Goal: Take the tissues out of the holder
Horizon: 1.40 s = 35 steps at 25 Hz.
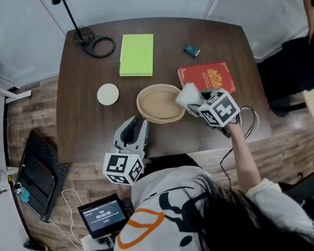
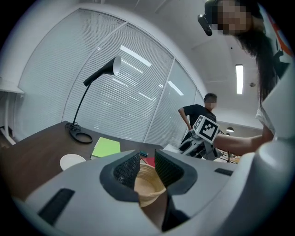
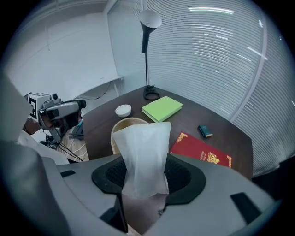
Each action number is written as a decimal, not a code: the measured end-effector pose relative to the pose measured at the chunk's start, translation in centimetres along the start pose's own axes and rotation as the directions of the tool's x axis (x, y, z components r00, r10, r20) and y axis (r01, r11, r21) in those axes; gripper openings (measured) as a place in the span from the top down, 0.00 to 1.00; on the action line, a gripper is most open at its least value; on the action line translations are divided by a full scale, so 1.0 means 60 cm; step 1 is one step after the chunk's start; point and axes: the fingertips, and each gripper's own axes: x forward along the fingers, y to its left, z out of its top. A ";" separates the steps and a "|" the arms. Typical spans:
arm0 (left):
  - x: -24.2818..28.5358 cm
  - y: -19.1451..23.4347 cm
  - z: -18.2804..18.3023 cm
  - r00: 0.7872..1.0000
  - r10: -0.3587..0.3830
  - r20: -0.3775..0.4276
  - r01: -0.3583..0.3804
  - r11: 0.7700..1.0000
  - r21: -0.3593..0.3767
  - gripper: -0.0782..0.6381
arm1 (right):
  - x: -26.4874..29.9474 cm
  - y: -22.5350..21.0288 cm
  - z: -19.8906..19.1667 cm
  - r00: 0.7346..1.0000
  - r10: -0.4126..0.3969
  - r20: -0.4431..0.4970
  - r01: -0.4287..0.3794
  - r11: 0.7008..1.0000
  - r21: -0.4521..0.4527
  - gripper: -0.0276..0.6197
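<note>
A round woven holder (image 1: 145,107) sits near the table's front edge and shows no tissue inside in the head view. My right gripper (image 1: 194,105) hangs just right of it, raised off the table and shut on a white tissue (image 1: 188,95). In the right gripper view the tissue (image 3: 144,152) stands up between the jaws, hiding part of the holder (image 3: 119,127) below. My left gripper (image 1: 136,123) is at the holder's front left, jaws open and empty. The left gripper view shows the holder (image 2: 148,185) beyond that gripper (image 2: 147,162).
A red book (image 1: 207,78) lies right of the holder, a green notepad (image 1: 137,54) behind it, a white disc (image 1: 107,94) to its left. A small teal item (image 1: 192,49) and a lamp base (image 1: 84,36) stand at the back. A person (image 2: 198,115) stands beyond the table.
</note>
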 end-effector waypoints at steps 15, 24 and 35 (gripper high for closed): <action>0.025 -0.048 -0.018 0.996 -0.077 -0.043 0.078 0.997 0.025 0.75 | 0.044 -0.002 -0.207 0.994 -0.010 -0.113 0.045 0.950 0.310 0.62; 0.012 -0.041 -0.016 0.998 -0.056 -0.043 0.057 0.998 0.028 0.75 | 0.098 0.022 -0.224 0.995 0.006 -0.104 0.030 0.940 0.339 0.62; 0.002 -0.026 -0.020 0.999 -0.032 -0.042 0.033 0.999 0.020 0.75 | 0.130 0.028 -0.225 0.993 -0.009 -0.115 0.037 0.968 0.247 0.57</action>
